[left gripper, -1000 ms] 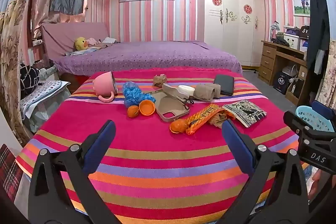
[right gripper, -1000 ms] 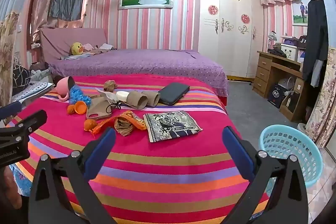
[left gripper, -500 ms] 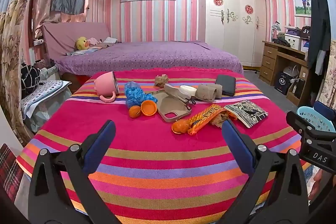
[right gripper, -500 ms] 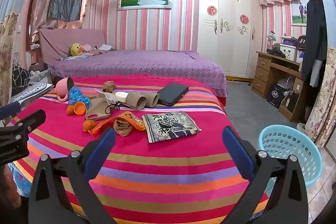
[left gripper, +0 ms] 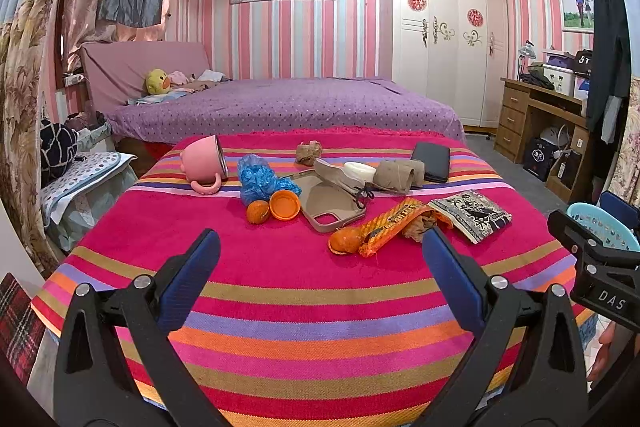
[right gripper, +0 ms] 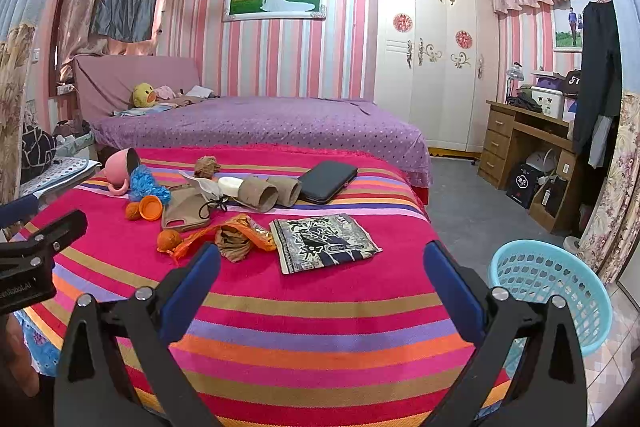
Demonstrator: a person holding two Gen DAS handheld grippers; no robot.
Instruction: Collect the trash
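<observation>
Blue-padded jaws of both grippers wide apart, empty; turquoise basket (left gripper: 600, 227) half-hidden behind the right gripper (left gripper: 592, 259).

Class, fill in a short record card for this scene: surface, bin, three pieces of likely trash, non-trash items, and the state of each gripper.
surface: striped blanket
bin: blue basket, on the floor right of the blanket
likely trash: orange wrapper; peel; cardboard tubes
non-trash: pink mug; phone case; black wallet
left gripper: open, holding nothing
right gripper: open, holding nothing
</observation>
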